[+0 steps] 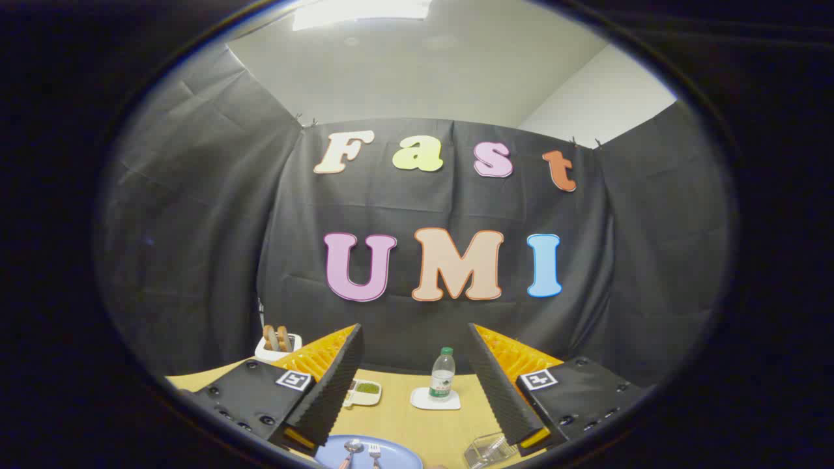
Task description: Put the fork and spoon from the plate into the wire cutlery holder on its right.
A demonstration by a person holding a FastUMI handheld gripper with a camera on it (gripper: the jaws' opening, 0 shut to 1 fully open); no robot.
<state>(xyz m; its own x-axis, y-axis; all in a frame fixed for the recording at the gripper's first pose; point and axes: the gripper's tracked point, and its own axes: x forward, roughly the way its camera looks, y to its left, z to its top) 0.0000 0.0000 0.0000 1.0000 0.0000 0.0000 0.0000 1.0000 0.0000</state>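
Fork (374,454) and spoon (351,449) lie side by side on the blue plate (397,451), just below the tool (417,365), whose fingers gape empty; it should descend straight, straddling one handle crosswise, before carrying it to the wire cutlery holder (488,449).

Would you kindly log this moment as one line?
tool open, empty | fork, spoon on plate | holder right

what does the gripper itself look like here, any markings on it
The gripper has two long wedge-shaped fingers with finely ribbed inner faces, spread wide apart with nothing between them. Each finger is mounted on a black block with round screw heads, and each block carries a small square black-and-white tag. No cables can be seen.
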